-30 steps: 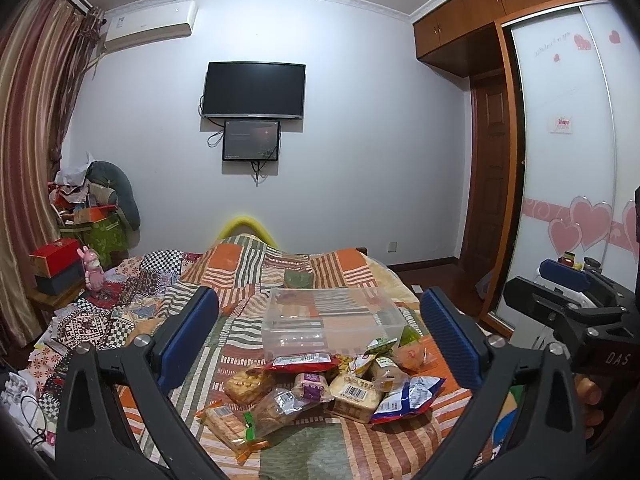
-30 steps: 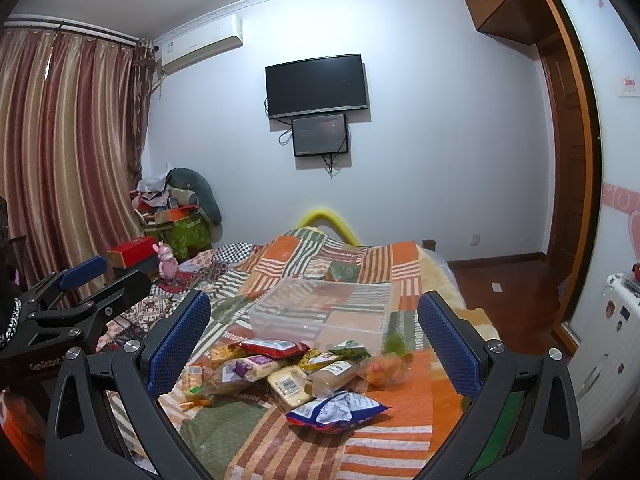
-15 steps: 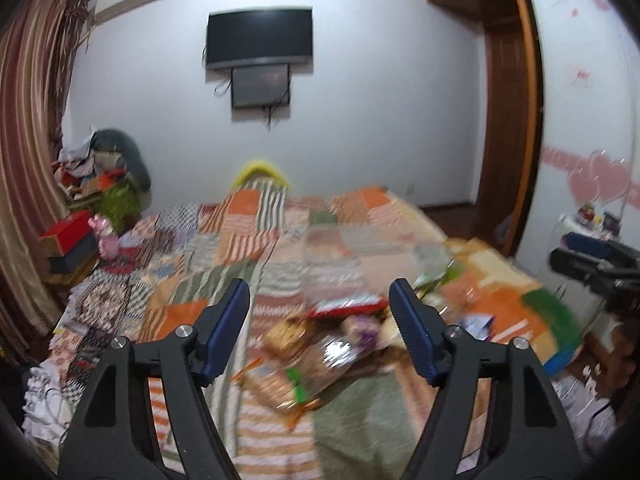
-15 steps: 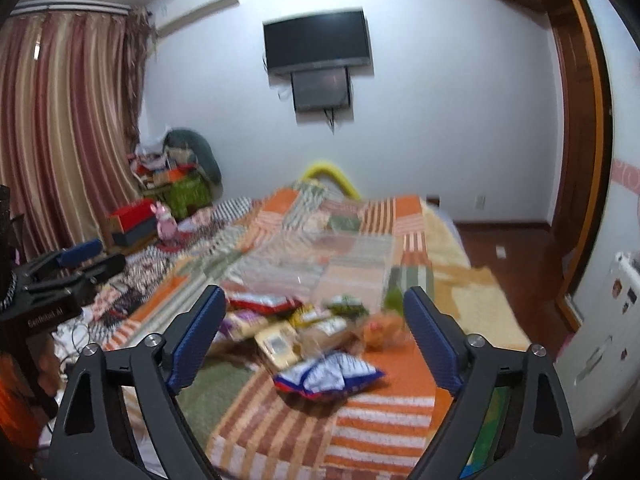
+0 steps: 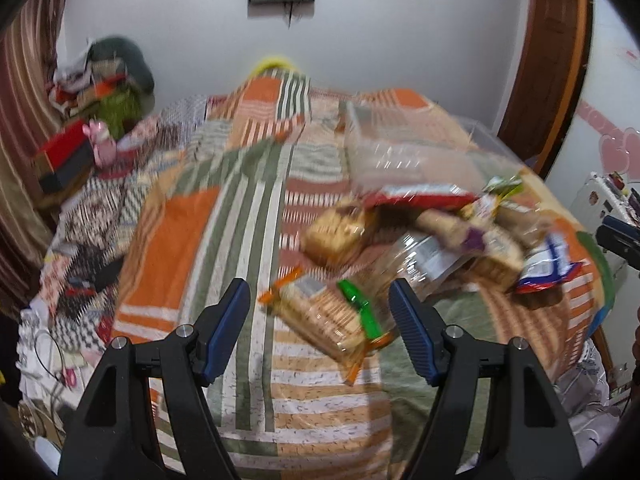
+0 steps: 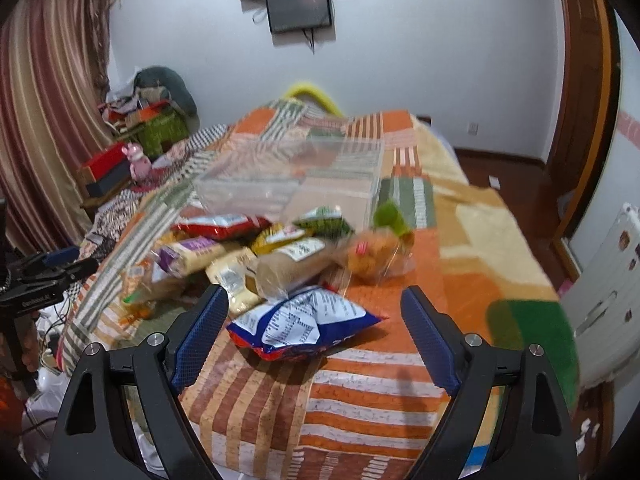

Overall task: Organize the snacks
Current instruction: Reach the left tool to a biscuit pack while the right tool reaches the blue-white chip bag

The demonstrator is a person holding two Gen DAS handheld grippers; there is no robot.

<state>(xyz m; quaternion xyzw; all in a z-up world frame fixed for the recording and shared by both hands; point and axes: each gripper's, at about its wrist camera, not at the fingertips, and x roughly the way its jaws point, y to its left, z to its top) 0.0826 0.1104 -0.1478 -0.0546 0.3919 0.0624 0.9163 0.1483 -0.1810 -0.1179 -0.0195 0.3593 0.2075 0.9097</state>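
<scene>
Snacks: heaped on the bed, near its foot edge, just in front of a clear box. My left jaws: spread, a cracker pack between them, untouched. My right jaws: spread, above a blue bag, holding nothing.

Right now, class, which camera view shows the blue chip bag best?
The right wrist view: the blue chip bag lies whole and fairly sharp between the open gripper fingers. In the left wrist view it sits blurred at the right, partly hidden behind other snacks.
</scene>
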